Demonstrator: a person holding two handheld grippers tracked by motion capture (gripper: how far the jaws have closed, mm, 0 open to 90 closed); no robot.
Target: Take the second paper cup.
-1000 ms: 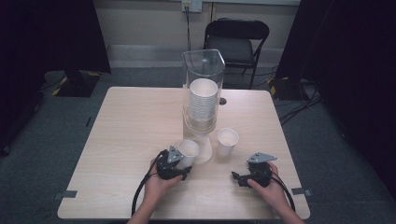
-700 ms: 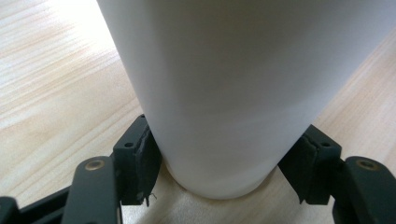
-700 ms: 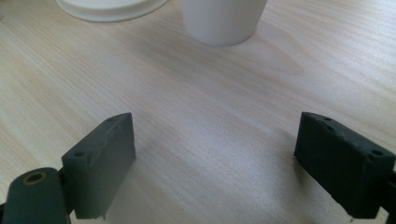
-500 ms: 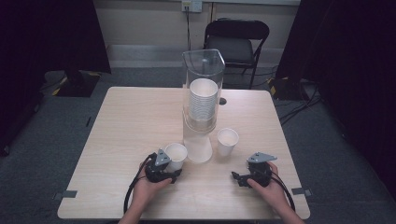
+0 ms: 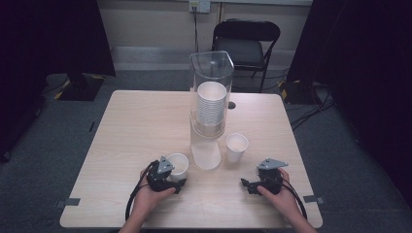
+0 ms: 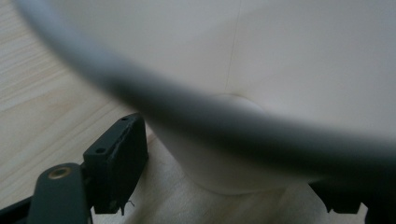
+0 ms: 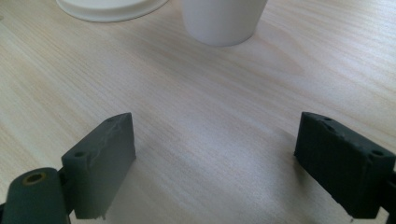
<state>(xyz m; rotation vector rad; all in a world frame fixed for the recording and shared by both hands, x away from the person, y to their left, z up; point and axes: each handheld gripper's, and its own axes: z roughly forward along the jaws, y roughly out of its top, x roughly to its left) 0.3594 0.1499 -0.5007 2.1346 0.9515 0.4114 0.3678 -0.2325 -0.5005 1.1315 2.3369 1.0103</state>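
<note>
A white paper cup (image 5: 178, 165) stands upright at the near left of the wooden table (image 5: 141, 121), and my left gripper (image 5: 175, 177) is shut on its lower part. In the left gripper view the cup (image 6: 261, 93) looms very close between the two jaws, its rim blurred across the frame. A second white paper cup (image 5: 236, 146) stands alone right of the dispenser. My right gripper (image 5: 248, 184) rests open near the front edge, nothing between its jaws; this cup (image 7: 224, 18) stands ahead of them.
A tall clear dispenser (image 5: 211, 73) holding a stack of white cups (image 5: 211, 104) stands mid-table, its white base (image 5: 206, 155) between the two cups. The base's edge (image 7: 109, 7) lies ahead-left of the right gripper. A black chair (image 5: 245, 46) stands beyond the table.
My left gripper has moved left and toward the near edge, away from the dispenser base, carrying the cup with it. The right gripper and the second cup stayed put.
</note>
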